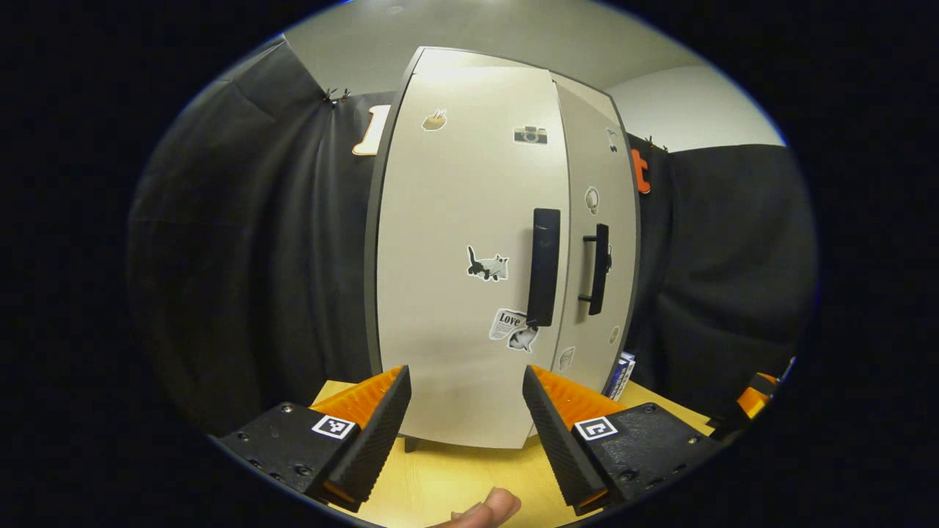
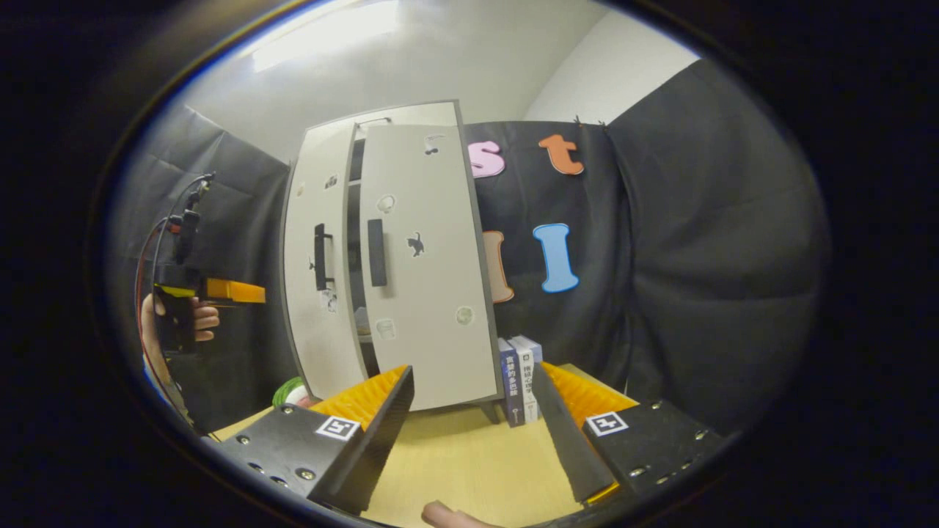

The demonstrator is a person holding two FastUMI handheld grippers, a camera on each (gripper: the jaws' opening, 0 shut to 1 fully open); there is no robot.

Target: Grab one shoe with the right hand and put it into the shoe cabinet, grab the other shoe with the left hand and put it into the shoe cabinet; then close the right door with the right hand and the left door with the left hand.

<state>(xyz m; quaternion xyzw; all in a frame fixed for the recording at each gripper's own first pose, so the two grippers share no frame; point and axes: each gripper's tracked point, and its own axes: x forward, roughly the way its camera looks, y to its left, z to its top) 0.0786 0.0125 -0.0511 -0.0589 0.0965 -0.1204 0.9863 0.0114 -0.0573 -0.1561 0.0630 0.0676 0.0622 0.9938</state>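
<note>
The pale shoe cabinet (image 1: 455, 220) stands on the wooden table, with stickers on both doors. In the left gripper view its left door (image 1: 469, 183) faces me, its black handle (image 1: 544, 268) just beyond my open left gripper (image 1: 466, 418), which touches nothing. The right door's handle (image 1: 599, 268) sits beside it. From the right gripper view a dark gap (image 2: 356, 257) runs between the left door (image 2: 323, 293) and the right door (image 2: 425, 293), with something pale inside that I cannot identify. My right gripper (image 2: 473, 425) is open, short of the cabinet. A hand holds the left gripper (image 2: 235, 291) at the cabinet's left.
Upright books (image 2: 517, 381) lean beside the cabinet's right foot, also seen as books (image 1: 620, 374) from the left gripper. A green and white object (image 2: 290, 392) lies at the cabinet's lower left. Bare table (image 2: 469, 469) lies under both grippers. Black cloth walls surround the booth.
</note>
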